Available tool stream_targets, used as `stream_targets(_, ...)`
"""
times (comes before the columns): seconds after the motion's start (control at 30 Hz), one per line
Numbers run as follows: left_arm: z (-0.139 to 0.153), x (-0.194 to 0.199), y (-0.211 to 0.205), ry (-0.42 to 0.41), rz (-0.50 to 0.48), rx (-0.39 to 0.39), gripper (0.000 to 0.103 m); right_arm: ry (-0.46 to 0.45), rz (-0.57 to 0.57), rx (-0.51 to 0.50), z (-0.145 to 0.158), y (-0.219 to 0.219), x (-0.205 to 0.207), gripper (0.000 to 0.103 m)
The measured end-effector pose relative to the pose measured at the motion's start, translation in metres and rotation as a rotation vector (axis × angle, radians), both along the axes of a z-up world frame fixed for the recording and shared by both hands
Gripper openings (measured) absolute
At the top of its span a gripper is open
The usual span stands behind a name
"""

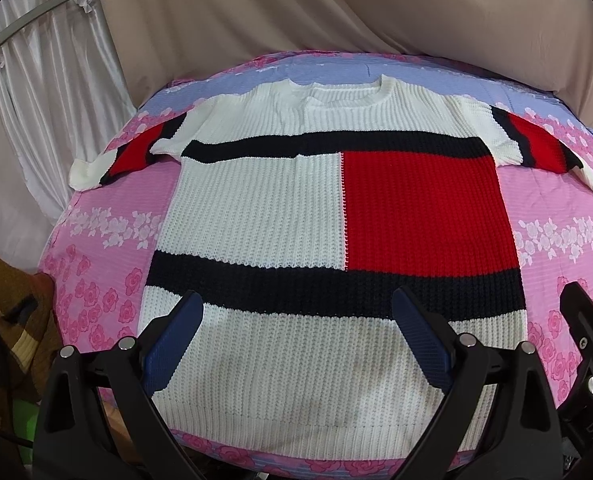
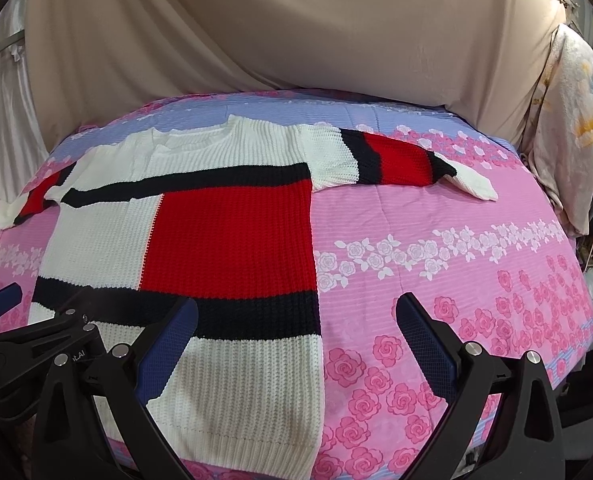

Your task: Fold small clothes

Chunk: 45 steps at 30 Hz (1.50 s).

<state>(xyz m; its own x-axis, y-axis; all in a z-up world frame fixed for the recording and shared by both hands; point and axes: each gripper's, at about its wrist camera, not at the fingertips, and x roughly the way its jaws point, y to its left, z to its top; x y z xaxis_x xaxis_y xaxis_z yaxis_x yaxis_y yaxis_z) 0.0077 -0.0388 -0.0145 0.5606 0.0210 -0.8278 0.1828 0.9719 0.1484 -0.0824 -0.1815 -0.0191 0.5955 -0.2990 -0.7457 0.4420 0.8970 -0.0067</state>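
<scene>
Sweater [image 1: 256, 216]: chunky ribbed knit, matt, soft-looking. Bedsheet [image 2: 436, 216]: thin printed cloth, matt, fine crinkle ribs. Curtain [image 2: 296, 32] behind: smooth beige fabric, slight sheen. My left gripper [image 1: 296, 332]: matt black plastic, shiny metal bolts, blue textured rubbery pads [image 1: 172, 344]. My right gripper [image 2: 296, 336]: same.
</scene>
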Motion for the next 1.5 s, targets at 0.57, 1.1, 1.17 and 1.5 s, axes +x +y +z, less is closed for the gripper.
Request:
stream_targets(0.57,-0.003,0.001,-0.001,0.009,0.002,0.002,0.093,0.005,0.001,0.002,-0.002,0.000,0.003,0.098)
stream_targets(1.1,-0.013,0.015,-0.013,0.056,0.004,-0.016,0.093,0.029,-0.022,0.098,-0.021,-0.034,0.013,0.097)
stream_targets(1.17,-0.015,0.021,-0.011,0.080,0.015,-0.050,0.093,-0.017,-0.019,0.153,-0.029,-0.056,0.009,0.097)
stream_targets(1.5,-0.011,0.049,0.000,0.051,0.123,-0.158,0.093,-0.226,-0.148,0.403,-0.069,-0.254,0.005,0.096)
